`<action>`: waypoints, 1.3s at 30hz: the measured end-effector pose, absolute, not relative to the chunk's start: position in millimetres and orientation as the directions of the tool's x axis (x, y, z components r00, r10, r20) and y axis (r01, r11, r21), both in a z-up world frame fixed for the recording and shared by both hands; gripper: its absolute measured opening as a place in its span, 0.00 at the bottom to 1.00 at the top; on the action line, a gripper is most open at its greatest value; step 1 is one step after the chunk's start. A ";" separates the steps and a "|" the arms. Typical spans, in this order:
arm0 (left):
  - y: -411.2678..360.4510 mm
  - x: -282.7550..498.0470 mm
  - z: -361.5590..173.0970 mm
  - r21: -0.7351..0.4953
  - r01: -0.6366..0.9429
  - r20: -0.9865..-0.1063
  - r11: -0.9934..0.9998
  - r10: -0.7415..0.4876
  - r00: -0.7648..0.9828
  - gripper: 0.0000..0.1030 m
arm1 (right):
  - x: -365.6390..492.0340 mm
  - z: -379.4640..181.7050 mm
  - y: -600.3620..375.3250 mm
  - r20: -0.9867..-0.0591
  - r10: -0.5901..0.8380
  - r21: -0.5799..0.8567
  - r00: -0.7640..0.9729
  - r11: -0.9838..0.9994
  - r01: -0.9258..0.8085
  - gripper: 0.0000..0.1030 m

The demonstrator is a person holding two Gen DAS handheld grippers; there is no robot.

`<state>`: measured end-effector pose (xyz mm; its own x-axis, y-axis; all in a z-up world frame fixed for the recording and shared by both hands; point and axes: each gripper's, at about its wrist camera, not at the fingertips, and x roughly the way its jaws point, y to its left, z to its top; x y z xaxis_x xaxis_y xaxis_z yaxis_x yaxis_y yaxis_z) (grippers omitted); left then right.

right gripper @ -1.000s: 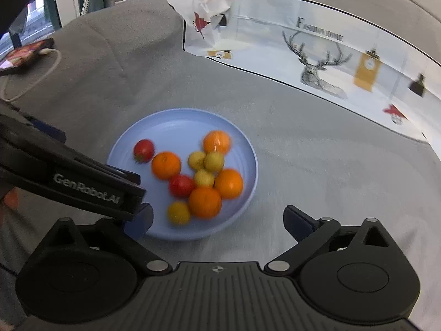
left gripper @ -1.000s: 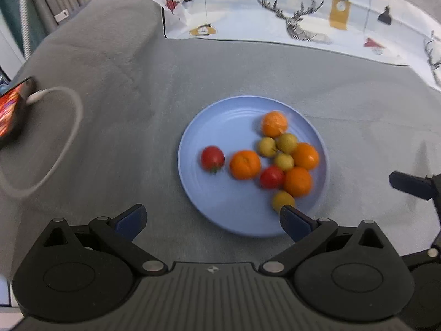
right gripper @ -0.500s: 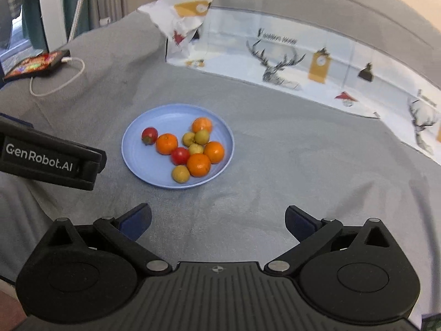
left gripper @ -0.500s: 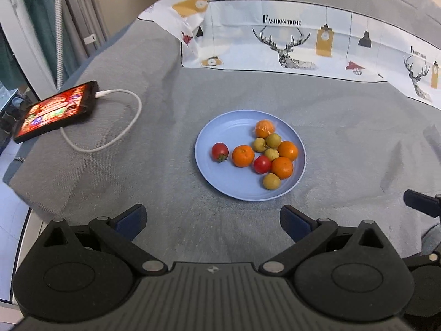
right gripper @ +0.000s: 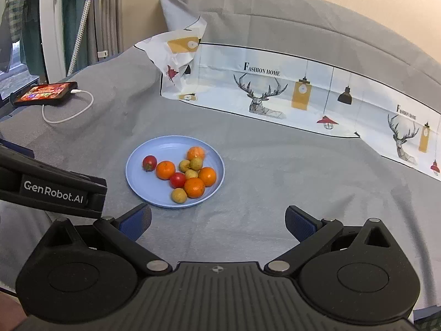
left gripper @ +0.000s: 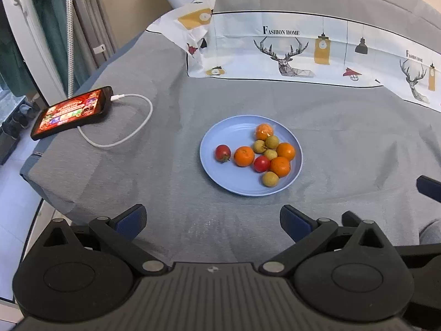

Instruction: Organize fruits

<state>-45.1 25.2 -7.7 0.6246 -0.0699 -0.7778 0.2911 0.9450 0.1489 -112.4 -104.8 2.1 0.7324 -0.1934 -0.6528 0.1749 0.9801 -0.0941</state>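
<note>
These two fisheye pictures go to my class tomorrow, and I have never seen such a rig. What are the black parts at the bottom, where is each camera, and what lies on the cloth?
Each picture comes from a camera on a hand-held gripper, looking along its two fingers. The left gripper and right gripper are both open and hold nothing. On the grey cloth sits a blue plate with four oranges, two small red fruits and four small yellowish ones. A phone with a white cable lies far left. Behind stands a printed deer pillow.
</note>
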 end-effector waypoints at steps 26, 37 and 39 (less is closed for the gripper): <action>33.7 -38.4 -8.3 0.128 0.254 -0.776 0.959 -0.063 0.628 1.00 | -113.3 7.3 -105.1 -0.629 -0.193 -0.076 0.753 0.979 0.188 0.99; 33.9 -36.4 -10.7 0.127 0.255 -0.781 0.958 -0.062 0.622 1.00 | -111.7 5.8 -106.3 -0.634 -0.192 -0.071 0.749 0.979 0.191 0.99; 34.2 -36.6 -10.4 0.127 0.255 -0.781 0.959 -0.062 0.622 1.00 | -111.5 5.5 -106.2 -0.635 -0.192 -0.071 0.749 0.979 0.190 0.99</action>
<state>-36.6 34.2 -10.4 0.6218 -0.0618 -0.7808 0.2547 0.9587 0.1270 -111.5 -106.2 5.5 0.7486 -0.1916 -0.6348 0.1903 0.9791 -0.0711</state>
